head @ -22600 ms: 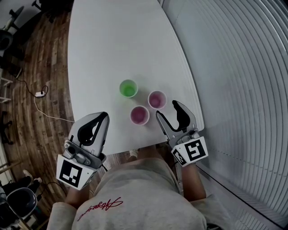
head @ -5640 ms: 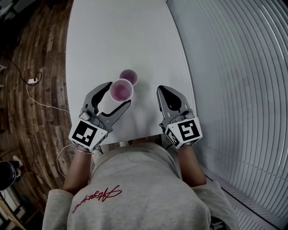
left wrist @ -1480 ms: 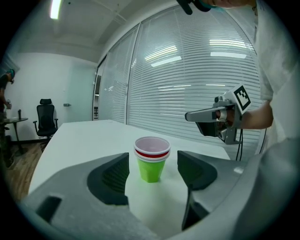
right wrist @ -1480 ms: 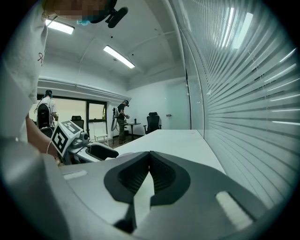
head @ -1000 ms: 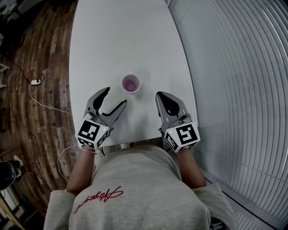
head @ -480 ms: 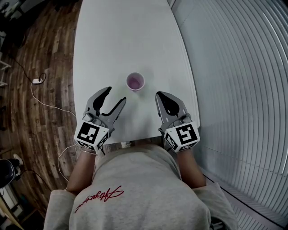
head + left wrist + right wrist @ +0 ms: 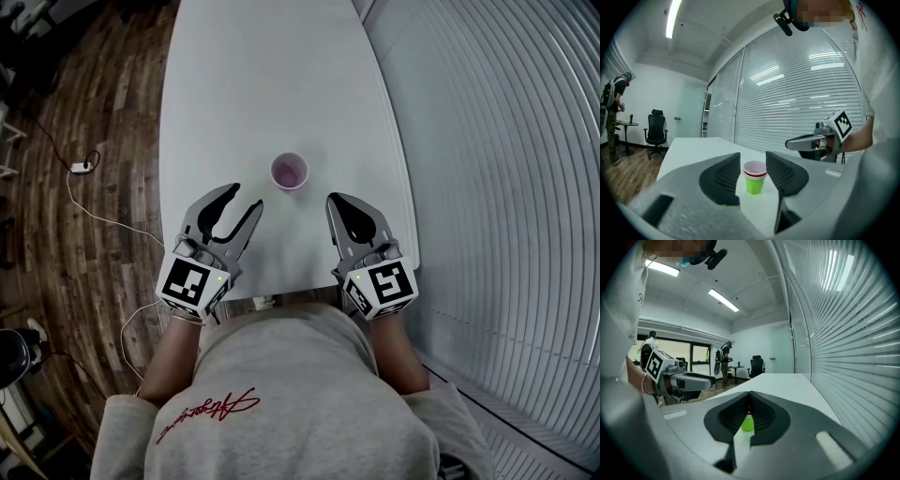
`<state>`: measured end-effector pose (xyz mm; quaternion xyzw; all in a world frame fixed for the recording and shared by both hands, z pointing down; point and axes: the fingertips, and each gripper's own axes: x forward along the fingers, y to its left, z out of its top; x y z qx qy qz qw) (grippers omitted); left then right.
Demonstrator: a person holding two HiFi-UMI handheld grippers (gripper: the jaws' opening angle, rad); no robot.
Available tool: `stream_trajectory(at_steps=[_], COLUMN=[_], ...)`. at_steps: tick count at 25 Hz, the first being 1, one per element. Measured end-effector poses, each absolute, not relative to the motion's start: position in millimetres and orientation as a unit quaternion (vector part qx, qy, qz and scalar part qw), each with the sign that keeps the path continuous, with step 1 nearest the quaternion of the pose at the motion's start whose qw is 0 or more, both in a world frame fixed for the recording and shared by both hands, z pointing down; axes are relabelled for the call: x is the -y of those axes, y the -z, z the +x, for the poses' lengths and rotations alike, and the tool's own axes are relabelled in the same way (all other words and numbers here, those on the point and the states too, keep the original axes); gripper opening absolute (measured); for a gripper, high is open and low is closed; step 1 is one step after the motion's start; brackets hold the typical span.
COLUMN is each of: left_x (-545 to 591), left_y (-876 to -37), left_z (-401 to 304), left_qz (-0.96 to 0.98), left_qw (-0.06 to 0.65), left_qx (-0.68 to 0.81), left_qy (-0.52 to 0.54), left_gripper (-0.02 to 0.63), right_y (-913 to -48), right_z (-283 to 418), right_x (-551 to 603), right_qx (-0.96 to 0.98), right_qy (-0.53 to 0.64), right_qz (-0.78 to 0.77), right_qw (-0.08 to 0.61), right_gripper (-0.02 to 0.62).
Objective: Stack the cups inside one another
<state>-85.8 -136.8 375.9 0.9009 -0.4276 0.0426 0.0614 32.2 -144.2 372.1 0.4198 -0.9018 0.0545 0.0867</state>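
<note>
Just ahead, the cup stack (image 7: 289, 172) stands untouched: left hand-held gripper (image 7: 244, 198) empty, jaws just closing halfway; right hand-held gripper (image 7: 338, 200) closed.

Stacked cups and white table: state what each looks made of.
Nested green and pink cups: probably thin plastic, judging by the smooth, uniformly coloured walls and thin rims. White table: likely matt laminate; the surface is even and seamless, with no grain.

A long white table (image 7: 262, 94) is seen, and a single stack of cups (image 7: 289, 172) is set upright on it, towards its near end. The stack is made up of a green cup (image 7: 754, 183) at the bottom, with pink cups (image 7: 755, 168) nested inside it.
</note>
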Motion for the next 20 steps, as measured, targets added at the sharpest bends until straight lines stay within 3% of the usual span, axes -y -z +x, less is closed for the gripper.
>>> stream_trajectory(at_steps=[20], left_x=[129], left_y=[-372], left_z=[-91], left_qz=[0.894], left_qw=[0.046], left_qx=[0.444], left_qy=[-0.038], left_gripper=[0.055], right_y=[-373], right_z=[25], right_x=[134], right_qx=[0.908], right_qy=[-0.050], right_qz=[0.410], right_qw=[0.073], right_gripper=[-0.003])
